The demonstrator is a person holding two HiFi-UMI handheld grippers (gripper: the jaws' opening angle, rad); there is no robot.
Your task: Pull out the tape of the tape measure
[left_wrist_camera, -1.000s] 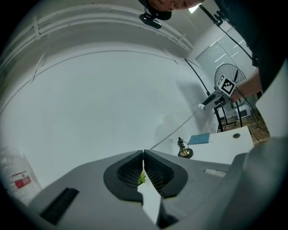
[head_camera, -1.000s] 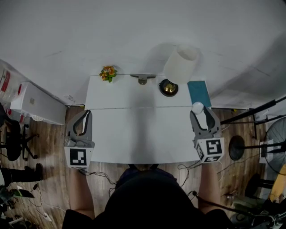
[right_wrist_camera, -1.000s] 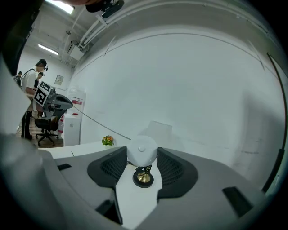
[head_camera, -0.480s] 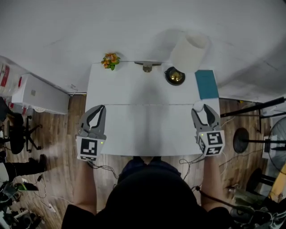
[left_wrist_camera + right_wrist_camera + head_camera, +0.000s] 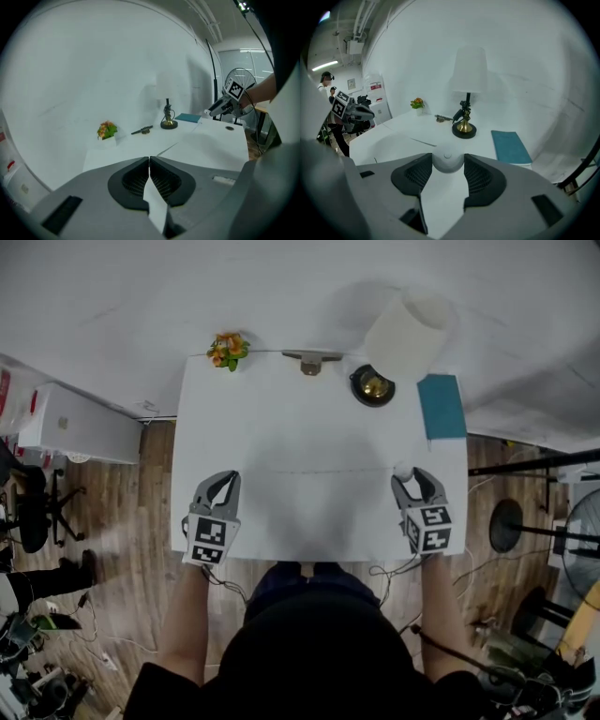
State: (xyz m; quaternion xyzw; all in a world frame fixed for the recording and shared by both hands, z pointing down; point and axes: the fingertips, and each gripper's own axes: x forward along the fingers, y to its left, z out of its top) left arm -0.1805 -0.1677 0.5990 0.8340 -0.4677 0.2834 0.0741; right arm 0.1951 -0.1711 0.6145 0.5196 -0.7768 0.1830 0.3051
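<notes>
On white table [image 5: 309,446] over wood floor [image 5: 155,479] | left gripper [image 5: 225,478] closed, empty | right gripper [image 5: 411,475] clamps tape measure [image 5: 447,161]

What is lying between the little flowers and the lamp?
A small dark object, too small to name, lies on the white table between the flowers and the lamp's brass base. The head view shows it best.

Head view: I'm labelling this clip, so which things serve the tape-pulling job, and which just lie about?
Job: white round tape measure; right gripper, shut on it; left gripper, shut and empty.
Lying about: lamp; teal book; potted flowers; small tool.
</notes>
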